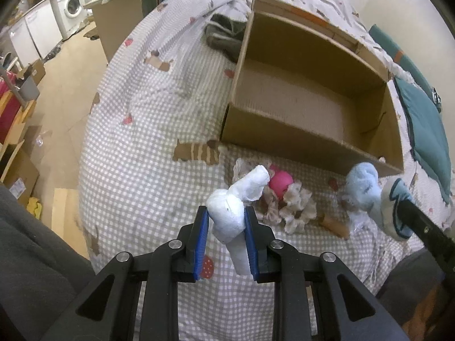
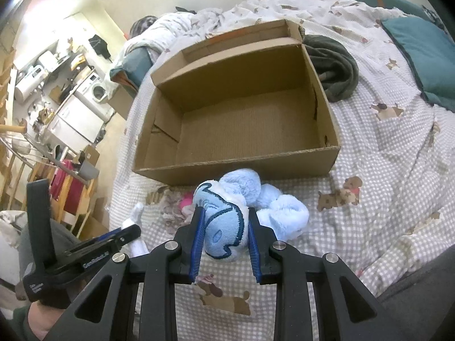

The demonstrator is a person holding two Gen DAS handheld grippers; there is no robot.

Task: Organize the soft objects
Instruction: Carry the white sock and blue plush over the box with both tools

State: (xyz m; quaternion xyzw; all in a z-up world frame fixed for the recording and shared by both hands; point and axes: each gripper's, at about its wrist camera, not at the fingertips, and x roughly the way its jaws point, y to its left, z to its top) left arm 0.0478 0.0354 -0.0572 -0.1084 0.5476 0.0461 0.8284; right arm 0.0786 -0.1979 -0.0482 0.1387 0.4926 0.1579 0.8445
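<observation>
Left gripper (image 1: 226,221) clamps knotted white sock (image 1: 231,213); right gripper (image 2: 224,227) clamps blue plush toy (image 2: 227,227). Open cardboard box (image 2: 236,167) just beyond both.

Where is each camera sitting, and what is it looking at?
Left wrist: sits on the left claw, looking down at the white sock it grips, the bed and cardboard box; a grey sleeve shows.
Right wrist: sits on the right claw, looking down at the blue plush toy it grips.
Shared: box, both soft things, pink ball.
</observation>
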